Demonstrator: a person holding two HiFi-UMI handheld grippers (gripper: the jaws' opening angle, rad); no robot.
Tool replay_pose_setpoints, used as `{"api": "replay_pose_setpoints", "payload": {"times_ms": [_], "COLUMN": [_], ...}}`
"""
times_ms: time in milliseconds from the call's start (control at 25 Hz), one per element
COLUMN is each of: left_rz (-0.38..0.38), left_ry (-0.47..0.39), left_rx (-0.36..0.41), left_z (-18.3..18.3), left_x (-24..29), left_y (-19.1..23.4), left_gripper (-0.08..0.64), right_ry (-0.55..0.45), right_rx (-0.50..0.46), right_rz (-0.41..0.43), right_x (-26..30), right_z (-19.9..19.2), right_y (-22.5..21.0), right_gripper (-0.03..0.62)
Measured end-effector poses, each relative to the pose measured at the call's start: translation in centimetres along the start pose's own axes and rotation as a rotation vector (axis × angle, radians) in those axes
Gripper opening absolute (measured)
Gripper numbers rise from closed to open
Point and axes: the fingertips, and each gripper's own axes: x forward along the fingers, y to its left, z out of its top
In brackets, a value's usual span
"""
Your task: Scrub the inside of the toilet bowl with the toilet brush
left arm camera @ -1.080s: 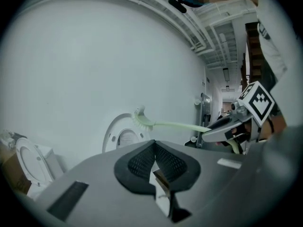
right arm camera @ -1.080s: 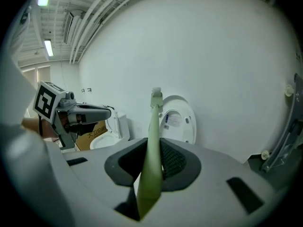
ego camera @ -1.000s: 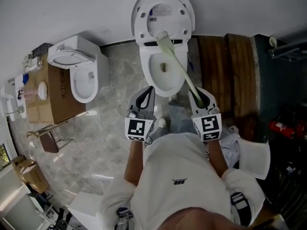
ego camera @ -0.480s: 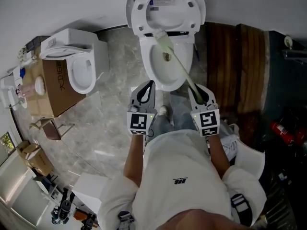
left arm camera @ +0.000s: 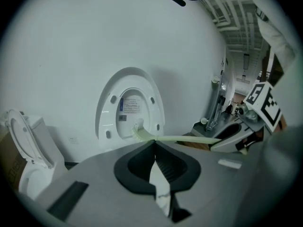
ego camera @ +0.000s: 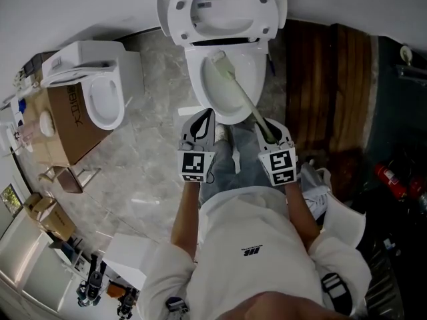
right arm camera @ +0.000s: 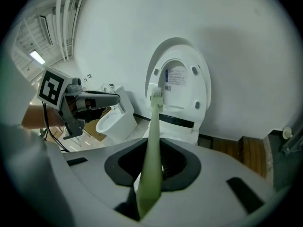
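Note:
The white toilet bowl (ego camera: 250, 62) stands ahead of me with its lid and seat (ego camera: 221, 9) raised against the wall. My right gripper (ego camera: 267, 132) is shut on the pale green toilet brush (ego camera: 235, 89); its handle slants up-left and its head hangs over the rear of the bowl. In the right gripper view the brush (right arm camera: 151, 145) runs from the jaws up to the raised lid (right arm camera: 182, 86). My left gripper (ego camera: 202, 131) is shut with nothing in it, close to the bowl's front rim. In the left gripper view the brush (left arm camera: 184, 139) crosses above the left gripper (left arm camera: 154, 145).
A second white toilet (ego camera: 100, 89) sits on the marble floor (ego camera: 153, 172) to the left, beside a cardboard box (ego camera: 57, 125). Dark wooden boards (ego camera: 327, 85) lie right of the bowl. Dark clutter with a red object (ego camera: 385, 176) fills the far right.
The brush head has come down from the raised seat toward the rear of the bowl. The view has shifted, so the toilet sits higher in the frame. Both grippers stay shut.

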Motion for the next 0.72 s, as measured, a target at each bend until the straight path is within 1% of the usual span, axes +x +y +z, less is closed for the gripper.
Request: {"api": "replay_pose_setpoints", "payload": {"times_ms": [320, 720], "left_rz": [-0.038, -0.071], "left_ry": [0.043, 0.101], "left_rx": [-0.001, -0.030], "left_z": [-3.2, -9.4], "left_x": [2.8, 6.9], "left_y": [0.2, 1.8], "left_gripper": [0.009, 0.009], "right_ry": [0.091, 0.185], "right_rx": [0.051, 0.076], "right_rz": [-0.005, -0.006], "right_x": [4.3, 9.4], "right_z": [-4.1, -9.0], "right_y": [-0.9, -1.3], "right_gripper": [0.063, 0.063]}}
